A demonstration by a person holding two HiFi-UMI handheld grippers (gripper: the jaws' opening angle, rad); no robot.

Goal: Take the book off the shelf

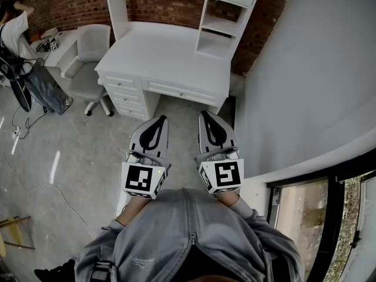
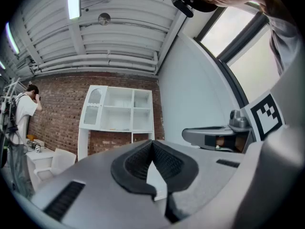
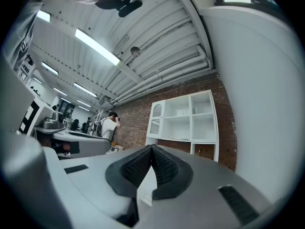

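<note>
Left tool (image 1: 159,118): we see its jaws closed tip to tip with nothing between them. It is held in front of the wearer's body and aims at the surface.
Right tool (image 1: 207,114): we find its jaws likewise pressed together and empty. It lies just beside the left tool, parallel to it and not touching it.
Position of both tools: we place them over the floor (image 1: 76,151), short of the surface's front edge and well apart from the shelf unit.
Surface (image 1: 170,51): we note a white desk with drawers along its front and a bare top, set against the brick wall (image 1: 164,7).
Shelf unit (image 2: 119,111): we see a white set of open compartments standing on the back of the surface.
Book (image 3: 177,139): we make out a thin flat item lying on the lowest board of the wide compartment. We take it for the book, though it is too small to read.
Chair (image 1: 88,57): we see a pale office chair just left of the surface.
Person (image 1: 14,28): we see someone in a white top at the far left, away from the surface.
</note>
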